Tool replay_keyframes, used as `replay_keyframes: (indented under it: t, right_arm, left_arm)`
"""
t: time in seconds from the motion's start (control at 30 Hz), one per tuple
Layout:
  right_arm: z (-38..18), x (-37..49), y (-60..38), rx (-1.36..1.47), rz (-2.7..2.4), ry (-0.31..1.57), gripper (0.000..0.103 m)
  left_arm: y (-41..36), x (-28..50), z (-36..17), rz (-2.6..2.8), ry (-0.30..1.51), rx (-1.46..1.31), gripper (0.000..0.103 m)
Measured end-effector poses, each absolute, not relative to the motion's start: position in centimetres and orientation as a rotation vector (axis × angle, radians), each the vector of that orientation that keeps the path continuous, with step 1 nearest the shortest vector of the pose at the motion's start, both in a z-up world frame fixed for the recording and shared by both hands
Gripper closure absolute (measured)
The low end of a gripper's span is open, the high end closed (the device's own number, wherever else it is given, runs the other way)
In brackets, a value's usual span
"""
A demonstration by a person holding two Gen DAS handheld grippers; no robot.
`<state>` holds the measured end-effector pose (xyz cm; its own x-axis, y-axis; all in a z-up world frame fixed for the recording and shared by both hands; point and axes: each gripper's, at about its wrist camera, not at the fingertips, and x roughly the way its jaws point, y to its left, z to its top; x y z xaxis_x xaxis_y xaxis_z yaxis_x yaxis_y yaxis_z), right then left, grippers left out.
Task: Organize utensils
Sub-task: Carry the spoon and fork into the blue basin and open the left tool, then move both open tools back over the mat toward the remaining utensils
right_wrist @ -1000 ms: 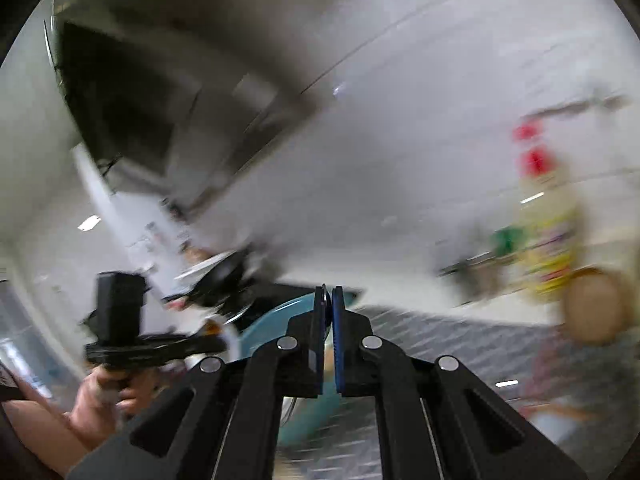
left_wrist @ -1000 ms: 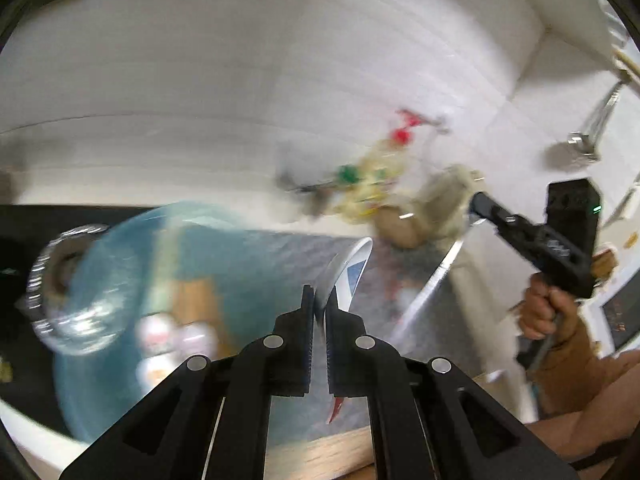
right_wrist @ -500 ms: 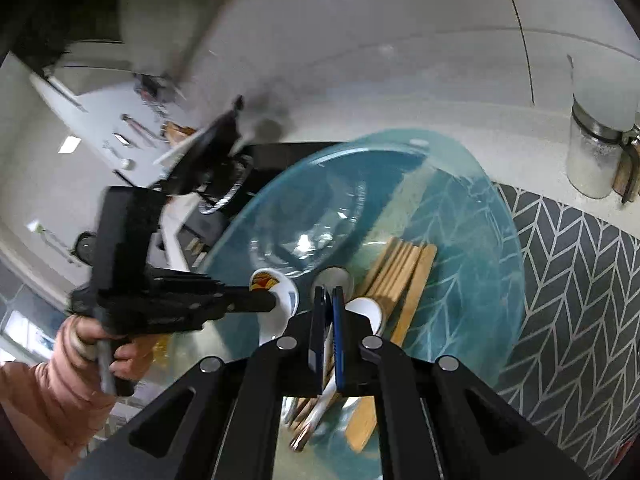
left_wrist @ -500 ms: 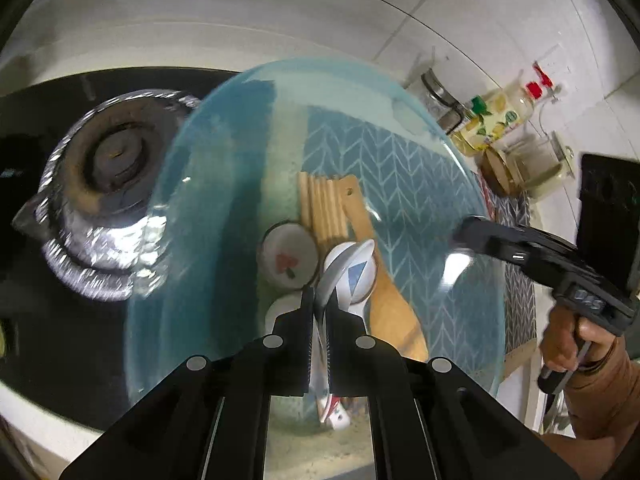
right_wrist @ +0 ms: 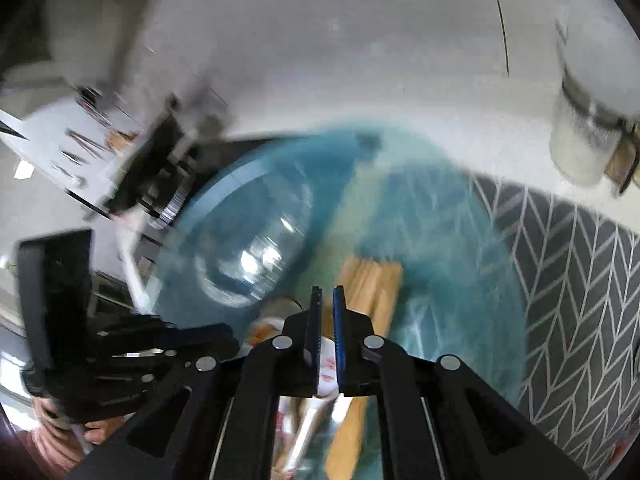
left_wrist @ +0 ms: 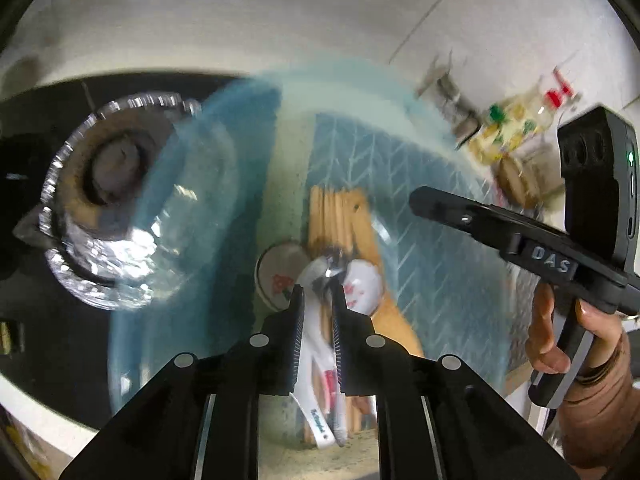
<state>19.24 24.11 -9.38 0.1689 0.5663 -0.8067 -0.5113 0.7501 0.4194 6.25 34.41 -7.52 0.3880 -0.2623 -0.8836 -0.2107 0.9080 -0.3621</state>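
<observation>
In the left wrist view, a foil-ringed stove burner (left_wrist: 108, 208) sits at the left, partly under the rim of a translucent blue plate (left_wrist: 192, 280). On the plate lie a round patterned spoon bowl (left_wrist: 278, 280), wooden chopsticks (left_wrist: 332, 216) and a wooden spatula (left_wrist: 394, 324). The left gripper (left_wrist: 318, 300) hangs over them, its jaws opening; a white ceramic spoon (left_wrist: 310, 344) sits between the fingers, and whether they touch it is unclear. Further right, the right gripper (left_wrist: 416, 200), held in a hand (left_wrist: 568, 340), has its fingers pressed together with nothing between them. Bottles (left_wrist: 508, 132) stand blurred behind it.
</observation>
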Motion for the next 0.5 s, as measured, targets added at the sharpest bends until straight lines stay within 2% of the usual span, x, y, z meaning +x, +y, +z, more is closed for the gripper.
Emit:
replay_keyframes:
  t: [0.07, 0.13, 0.2, 0.33, 0.4, 0.5]
  right_arm:
    - [-6.7, 18.6, 22.7, 0.059, 0.785, 1.093, 0.098]
    - [-3.2, 17.4, 20.1, 0.064, 0.818, 0.979, 0.097]
    - [-0.5, 16.3, 17.1, 0.061, 0.839, 0.880, 0.092]
    - [3.5, 14.3, 7.4, 0.046, 0.770, 0.667, 0.053]
    - [3.7, 13.9, 1.7, 0.014, 0.644, 0.593, 0.050]
    - [1.2, 15.0, -5.7, -0.020, 0.474, 0.645, 0.050]
  left_arm:
    - [33.2, 5.8, -4.0, -0.038, 1.104, -0.428, 0.079]
    - [31.2, 5.4, -0.7, -0.052, 1.015, -0.381, 0.044]
    - [28.1, 5.2, 2.1, -0.100, 0.946, -0.337, 0.042]
    - [20.1, 5.9, 4.4, -0.243, 0.903, -0.245, 0.040]
    - [15.4, 6.7, 3.4, -0.295, 0.906, -0.189, 0.039]
    - [9.3, 8.8, -0.6, -0.320, 1.004, -0.175, 0.039]
